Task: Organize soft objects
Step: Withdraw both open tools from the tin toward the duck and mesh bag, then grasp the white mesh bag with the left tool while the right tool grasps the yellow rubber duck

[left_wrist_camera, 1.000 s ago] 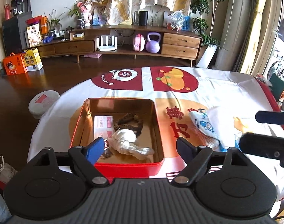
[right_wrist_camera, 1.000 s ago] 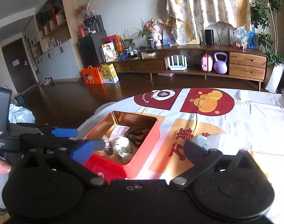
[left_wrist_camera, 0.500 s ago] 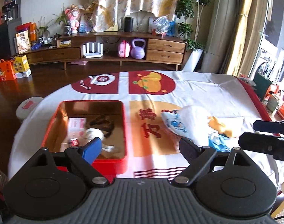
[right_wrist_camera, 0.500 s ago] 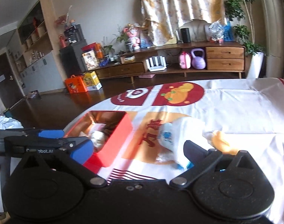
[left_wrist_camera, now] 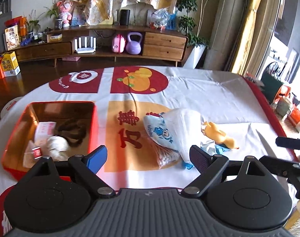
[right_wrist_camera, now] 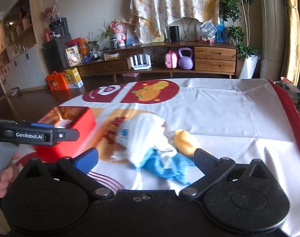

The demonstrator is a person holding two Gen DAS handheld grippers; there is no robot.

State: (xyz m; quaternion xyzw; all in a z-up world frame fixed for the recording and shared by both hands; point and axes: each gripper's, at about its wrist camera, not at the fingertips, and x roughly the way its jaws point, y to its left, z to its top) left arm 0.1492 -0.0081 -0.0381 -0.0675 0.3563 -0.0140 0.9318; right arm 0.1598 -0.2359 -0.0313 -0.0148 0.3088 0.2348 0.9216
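Note:
A red tin box [left_wrist_camera: 91, 126] [right_wrist_camera: 81, 122] sits on the table at the left, holding a white cloth ball [left_wrist_camera: 57, 145], a dark brown scrunchie [left_wrist_camera: 71, 128] and a pink packet [left_wrist_camera: 44, 130]. A pile of soft things lies to its right: a white pack with a blue cartoon [left_wrist_camera: 169, 128] [right_wrist_camera: 144, 132], a yellow plush duck [left_wrist_camera: 219, 134] [right_wrist_camera: 185, 142] and a blue cloth [right_wrist_camera: 165, 165]. My left gripper [left_wrist_camera: 148, 158] is open and empty, just before the pile. My right gripper [right_wrist_camera: 146, 158] is open and empty over the blue cloth.
The table wears a white cloth with red and orange prints [left_wrist_camera: 138, 79] and a red border at the right edge [right_wrist_camera: 288, 114]. A wooden TV cabinet [left_wrist_camera: 110, 43] stands beyond the table. Bags and cups [left_wrist_camera: 288, 108] sit off the right edge.
Both grippers have swung right, from facing the red box to facing the soft pile. The box has slid to the left of both views. Both stay open and empty.

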